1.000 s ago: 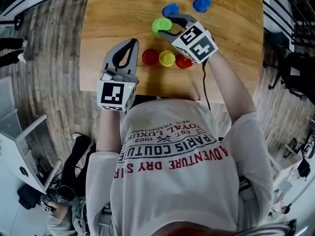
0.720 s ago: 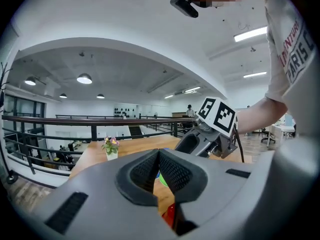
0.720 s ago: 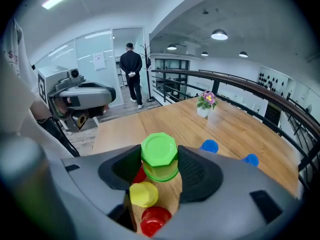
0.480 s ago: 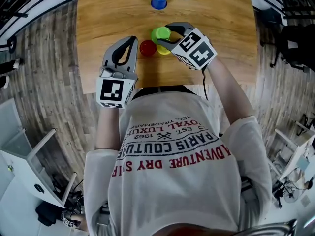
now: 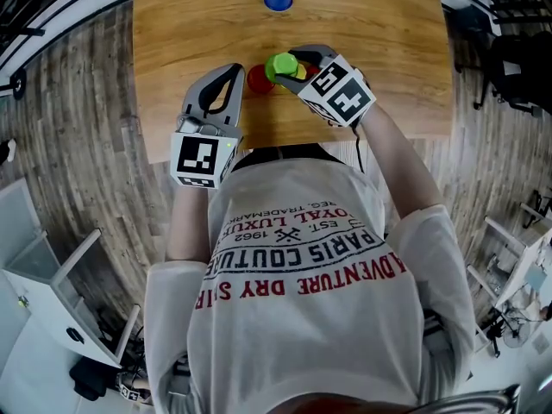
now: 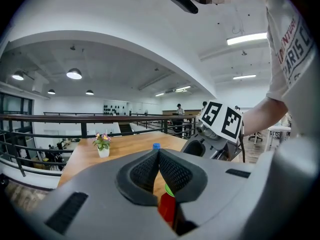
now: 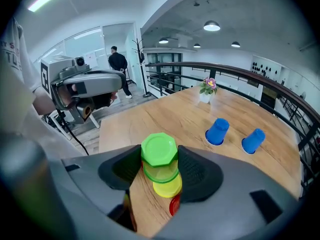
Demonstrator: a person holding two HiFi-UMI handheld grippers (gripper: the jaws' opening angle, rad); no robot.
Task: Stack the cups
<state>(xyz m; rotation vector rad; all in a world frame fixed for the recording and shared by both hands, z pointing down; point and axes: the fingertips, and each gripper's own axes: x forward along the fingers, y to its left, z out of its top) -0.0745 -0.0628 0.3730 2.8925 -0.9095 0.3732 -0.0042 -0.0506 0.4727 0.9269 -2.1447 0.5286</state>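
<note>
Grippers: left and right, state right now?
Left gripper: shut, nothing between its jaws.
Right gripper: shut on the green cup.

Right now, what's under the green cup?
Directly under the green cup is a yellow cup, with a red cup peeking out below. Whether green rests on yellow is covered by its rim.

White short-sleeved tee (image 5: 302, 317) with red and navy lettering, mid-frame. Both the left gripper (image 5: 232, 71) and right gripper (image 5: 288, 62) are grey, each with a black-and-white marker cube (image 5: 200, 159); thin black cable (image 5: 358, 149) off the right one.
</note>
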